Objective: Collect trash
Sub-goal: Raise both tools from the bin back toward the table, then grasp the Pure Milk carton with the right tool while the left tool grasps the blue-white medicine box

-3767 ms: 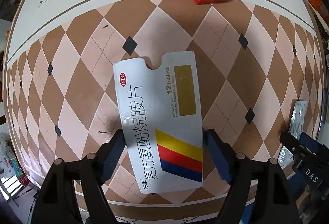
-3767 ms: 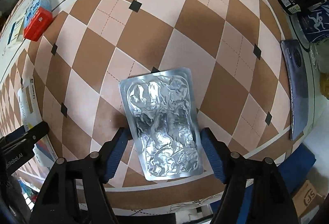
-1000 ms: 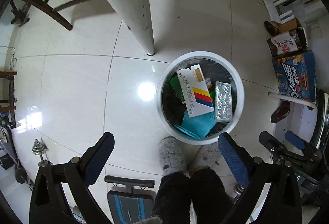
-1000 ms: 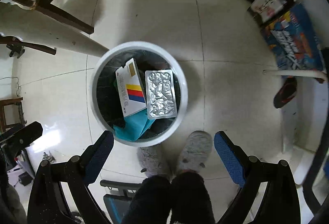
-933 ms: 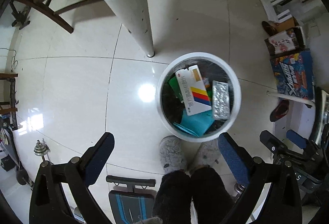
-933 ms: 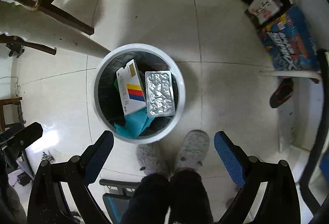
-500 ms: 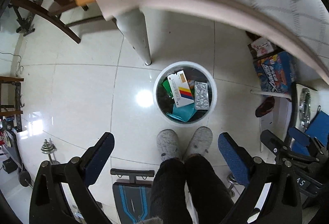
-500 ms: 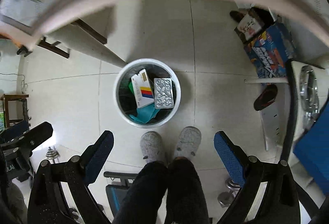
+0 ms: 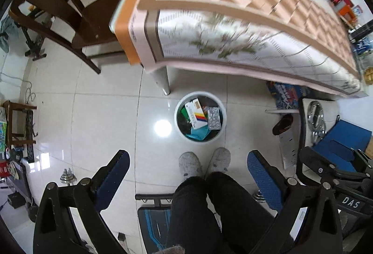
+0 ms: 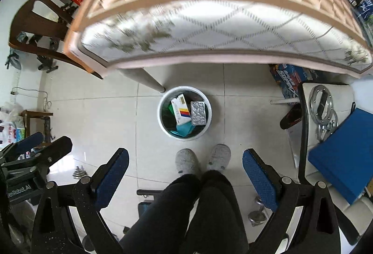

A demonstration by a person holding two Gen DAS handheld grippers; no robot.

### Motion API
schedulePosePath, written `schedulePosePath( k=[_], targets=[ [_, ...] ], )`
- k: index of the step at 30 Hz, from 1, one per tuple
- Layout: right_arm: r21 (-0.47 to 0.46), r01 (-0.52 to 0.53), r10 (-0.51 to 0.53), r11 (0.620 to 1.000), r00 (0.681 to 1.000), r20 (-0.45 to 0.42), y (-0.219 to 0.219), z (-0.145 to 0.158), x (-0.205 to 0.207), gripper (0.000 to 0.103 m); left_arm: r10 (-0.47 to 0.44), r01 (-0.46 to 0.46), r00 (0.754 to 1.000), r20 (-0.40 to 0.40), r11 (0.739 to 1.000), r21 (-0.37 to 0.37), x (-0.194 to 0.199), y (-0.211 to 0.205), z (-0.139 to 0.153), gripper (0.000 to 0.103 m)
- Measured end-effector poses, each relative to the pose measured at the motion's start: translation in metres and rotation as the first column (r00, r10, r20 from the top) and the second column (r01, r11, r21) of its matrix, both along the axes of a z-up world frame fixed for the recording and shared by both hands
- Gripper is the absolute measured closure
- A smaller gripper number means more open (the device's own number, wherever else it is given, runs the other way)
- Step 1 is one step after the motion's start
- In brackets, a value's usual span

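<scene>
Left tool [image 9: 187, 168]: being held spread, nothing between its blue pads.
Right tool [image 10: 185, 166]: likewise spread and bare.
Trash: white cardboard pill box [image 9: 196, 114] and silver foil blister sheet [image 9: 214, 118] are lying in the round white bin [image 9: 222, 124] on the floor.
Bench [image 9: 244, 27]: its patterned cloth is being blurred; small far items cannot be made out.

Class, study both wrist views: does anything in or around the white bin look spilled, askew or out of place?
Nothing stands out. The white round bin stands upright on the tiled floor, with the white medicine box and the silver foil blister pack lying inside its rim. No litter shows on the tiles around it.
</scene>
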State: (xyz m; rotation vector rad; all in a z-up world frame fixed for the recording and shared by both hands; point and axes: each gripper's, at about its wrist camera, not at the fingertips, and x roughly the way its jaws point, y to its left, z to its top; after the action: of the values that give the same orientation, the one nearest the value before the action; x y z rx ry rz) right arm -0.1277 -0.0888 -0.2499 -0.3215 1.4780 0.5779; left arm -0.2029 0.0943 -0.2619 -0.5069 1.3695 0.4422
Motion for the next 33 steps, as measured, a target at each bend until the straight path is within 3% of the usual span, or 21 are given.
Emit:
schedulePosePath(
  k=[6, 11, 18, 22, 25, 30, 33],
  targets=[
    [0.075, 0.051, -0.052, 0.996, 0.998, 0.018, 0.000, 0.050, 0.014, 0.004, -0.010, 0.007, 0.999, 0.050, 0.998, 0.060, 0.022, 0.006, 0.041, 0.000],
    [0.143, 0.145, -0.150, 0.979, 0.988, 0.027, 0.003, 0.075, 0.068, 0.004, 0.002, -0.011, 0.996, 0.091, 0.995, 0.098, 0.070, 0.020, 0.062, 0.000],
    [0.196, 0.264, -0.275, 0.944, 0.961, 0.033, 0.004, 0.088, 0.191, 0.004, 0.030, -0.042, 0.991, 0.128, 0.995, 0.091, 0.201, 0.046, 0.074, 0.000],
    [0.191, 0.311, -0.324, 0.931, 0.945, 0.037, 0.004, 0.080, 0.296, 0.004, 0.090, -0.096, 0.990, 0.108, 0.994, 0.049, 0.297, 0.063, 0.066, 0.000],
    [0.151, 0.299, -0.310, 0.942, 0.949, 0.055, 0.017, 0.066, 0.378, 0.004, 0.129, -0.132, 0.989, 0.067, 0.991, 0.035, 0.367, 0.076, 0.050, 0.000],
    [0.024, 0.177, -0.178, 0.984, 0.982, 0.068, 0.067, 0.021, 0.503, 0.004, 0.178, -0.176, 0.984, -0.029, 0.984, 0.037, 0.449, 0.096, 0.011, 0.000],
    [-0.049, 0.076, -0.072, 0.996, 0.994, 0.078, 0.106, -0.009, 0.552, 0.011, 0.210, -0.209, 0.974, -0.089, 0.978, 0.015, 0.481, 0.107, -0.014, 0.000]
  ],
)
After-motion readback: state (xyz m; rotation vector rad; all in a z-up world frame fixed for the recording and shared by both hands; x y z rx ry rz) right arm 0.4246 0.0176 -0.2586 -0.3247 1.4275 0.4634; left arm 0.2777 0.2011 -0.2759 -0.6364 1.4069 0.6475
